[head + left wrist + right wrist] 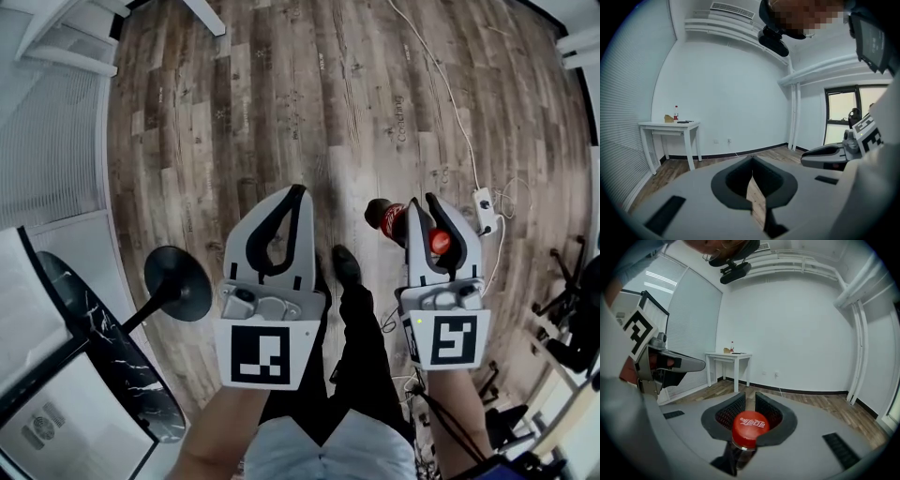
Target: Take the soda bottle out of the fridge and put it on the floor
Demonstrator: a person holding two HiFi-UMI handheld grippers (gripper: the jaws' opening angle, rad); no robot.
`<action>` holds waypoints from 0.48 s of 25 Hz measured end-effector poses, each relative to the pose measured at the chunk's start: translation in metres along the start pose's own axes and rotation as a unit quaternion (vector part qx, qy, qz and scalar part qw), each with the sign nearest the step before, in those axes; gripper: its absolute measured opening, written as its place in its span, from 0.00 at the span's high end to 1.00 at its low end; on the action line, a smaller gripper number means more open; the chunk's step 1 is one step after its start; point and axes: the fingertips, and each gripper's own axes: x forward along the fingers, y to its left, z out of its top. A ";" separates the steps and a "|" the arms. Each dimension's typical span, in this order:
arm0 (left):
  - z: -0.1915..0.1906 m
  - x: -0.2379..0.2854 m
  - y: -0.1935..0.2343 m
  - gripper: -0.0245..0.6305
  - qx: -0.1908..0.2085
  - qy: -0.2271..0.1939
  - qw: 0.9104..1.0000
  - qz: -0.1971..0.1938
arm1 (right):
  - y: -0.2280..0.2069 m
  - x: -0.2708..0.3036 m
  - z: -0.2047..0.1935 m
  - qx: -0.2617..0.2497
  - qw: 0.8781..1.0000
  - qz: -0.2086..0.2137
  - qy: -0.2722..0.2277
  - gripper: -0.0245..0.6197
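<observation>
Red-capped soda bottle in right gripper

- Soda bottle, head view: the right gripper covers its neck and shoulder; only the red cap and the lower body show.
- Right gripper view: the bottle body drops out of sight beneath the jaws; only the cap and a short stretch of dark neck are visible.
- White table, left gripper view: the small bottle on it is too small for its label to be read. The tan item beside it, possibly a carton, cannot be identified.
- Round black base: the upper end of its pole is hidden by the dark marbled top.
- Power strip: its white cable leaves the picture at the top edge.
</observation>
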 end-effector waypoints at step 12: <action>-0.078 0.029 -0.001 0.94 0.012 0.023 1.000 -0.015 | -0.005 0.020 -0.082 0.011 1.000 -0.015 0.023 0.84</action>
